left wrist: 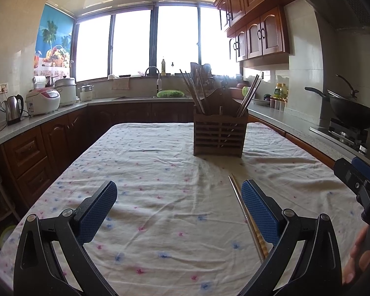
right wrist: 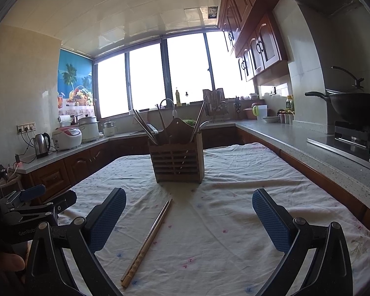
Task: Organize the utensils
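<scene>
Both grippers, left gripper (left wrist: 178, 204) and right gripper (right wrist: 188, 212), have fingers apart, holding nothing. Right should pinch the chopsticks (right wrist: 148, 239) mid-length on the tabletop (right wrist: 234, 172), then lift toward the holder (right wrist: 177, 165).

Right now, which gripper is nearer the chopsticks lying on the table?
Left. The chopsticks lie right beside the left gripper's right finger; in the right gripper's view they lie between its open fingers, toward the left one.
</scene>
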Tool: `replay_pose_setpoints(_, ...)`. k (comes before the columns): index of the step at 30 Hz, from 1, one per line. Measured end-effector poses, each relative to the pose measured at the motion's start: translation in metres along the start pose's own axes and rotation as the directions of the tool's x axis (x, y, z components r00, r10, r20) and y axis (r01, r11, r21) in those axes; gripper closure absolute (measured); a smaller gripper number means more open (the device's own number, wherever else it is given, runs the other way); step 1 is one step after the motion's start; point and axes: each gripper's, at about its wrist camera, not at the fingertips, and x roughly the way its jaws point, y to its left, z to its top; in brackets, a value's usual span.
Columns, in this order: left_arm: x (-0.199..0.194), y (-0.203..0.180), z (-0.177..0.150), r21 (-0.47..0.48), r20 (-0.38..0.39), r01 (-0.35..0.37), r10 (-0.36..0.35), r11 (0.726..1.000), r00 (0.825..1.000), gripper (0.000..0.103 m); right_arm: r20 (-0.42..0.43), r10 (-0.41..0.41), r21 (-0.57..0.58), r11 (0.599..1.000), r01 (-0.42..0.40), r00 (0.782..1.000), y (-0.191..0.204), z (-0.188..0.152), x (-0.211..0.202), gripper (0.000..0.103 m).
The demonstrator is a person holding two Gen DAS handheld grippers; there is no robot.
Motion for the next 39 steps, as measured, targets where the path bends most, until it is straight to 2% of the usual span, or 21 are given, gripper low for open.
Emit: replay_pose_setpoints(39,0.0007,0.0021,0.0010,-0.003,-0.009,0.002,-0.002,1.000,1.000,0.000,0.000,0.004,0.000,1.000,-0.004,1.000,0.0030,0.0008,0.0003,0.000)
